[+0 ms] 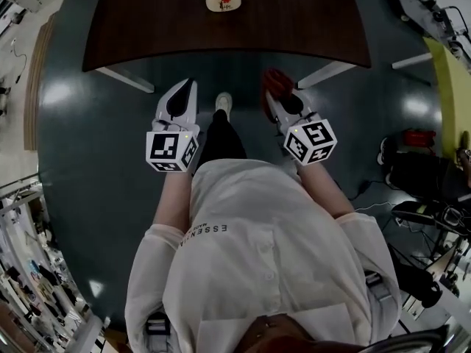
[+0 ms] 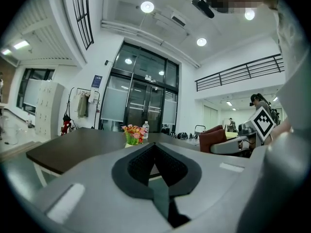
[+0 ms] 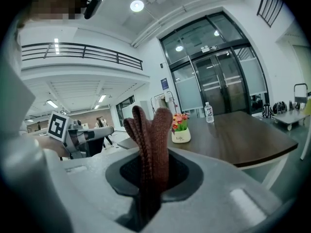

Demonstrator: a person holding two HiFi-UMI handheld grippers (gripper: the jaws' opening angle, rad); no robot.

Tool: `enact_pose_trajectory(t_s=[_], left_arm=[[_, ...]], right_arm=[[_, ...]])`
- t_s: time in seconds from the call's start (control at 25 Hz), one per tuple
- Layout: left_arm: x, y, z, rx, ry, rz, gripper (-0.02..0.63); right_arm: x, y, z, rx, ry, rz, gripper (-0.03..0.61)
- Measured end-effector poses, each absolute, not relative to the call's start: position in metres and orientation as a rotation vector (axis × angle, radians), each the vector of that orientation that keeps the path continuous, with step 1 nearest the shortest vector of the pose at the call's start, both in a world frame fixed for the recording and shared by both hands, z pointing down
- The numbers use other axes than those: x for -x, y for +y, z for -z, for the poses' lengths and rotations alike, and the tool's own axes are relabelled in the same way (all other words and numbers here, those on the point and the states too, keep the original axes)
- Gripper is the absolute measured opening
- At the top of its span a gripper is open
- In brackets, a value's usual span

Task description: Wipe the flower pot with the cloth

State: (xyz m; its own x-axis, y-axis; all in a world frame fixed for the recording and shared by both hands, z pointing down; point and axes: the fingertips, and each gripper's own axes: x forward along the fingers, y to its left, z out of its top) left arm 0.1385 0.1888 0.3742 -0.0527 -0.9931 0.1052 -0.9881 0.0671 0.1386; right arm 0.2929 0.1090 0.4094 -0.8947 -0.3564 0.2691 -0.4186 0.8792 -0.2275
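Head view: I note the flower pot point(image 1: 223, 0) on the far part of the dark table point(image 1: 221, 35), well apart from both grippers, which are over the floor short of the table. The left gripper point(image 1: 185, 87) carries nothing. The right gripper point(image 1: 274, 98) has the brown cloth point(image 1: 278, 81) bunched at its tips.

Left gripper view: jaws together, nothing between them; pot ahead on the table.

Right gripper view: jaws clamped on the cloth, which stands up in folds; pot beyond it.

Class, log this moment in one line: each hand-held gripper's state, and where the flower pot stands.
left hand-held gripper: shut, empty | right hand-held gripper: shut on cloth | flower pot: on table, untouched
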Motion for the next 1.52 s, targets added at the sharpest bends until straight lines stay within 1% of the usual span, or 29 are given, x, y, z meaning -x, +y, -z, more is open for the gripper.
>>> enact_pose_trajectory(t_s=[0.32,0.72,0.96,1.12,1.28,1.52], left_arm=[[-0.045,0.069,-0.41,-2.055,-2.055,0.001,0.006],[0.019,-0.051,-0.431,-2.256,-1.849,-0.172,0.006],[0.017,-0.098,-0.463,-2.363,-1.677,-0.376,0.006],[0.009,-0.119,-0.487,-2.415,-1.559,-0.444,0.008],[-0.002,-0.124,-0.496,-2.494,-1.507,-0.589,0.006],[0.01,-0.123,-0.509,-2.426,-1.528,-0.527,0.006]], right_arm=[[-0.208,-0.008,-0.445,-0.619,-2.704,-0.397,0.048],[-0.127,-0.112,-0.495,-0.657,-2.498,-0.456,0.048],[-0.088,-0.116,-0.537,-0.578,-2.325,-0.53,0.049],[-0.063,-0.095,-0.56,-0.416,-2.236,-0.528,0.049],[-0.039,-0.074,-0.566,-0.227,-2.216,-0.469,0.049],[-0.023,-0.085,-0.569,-0.198,-2.224,-0.554,0.051]])
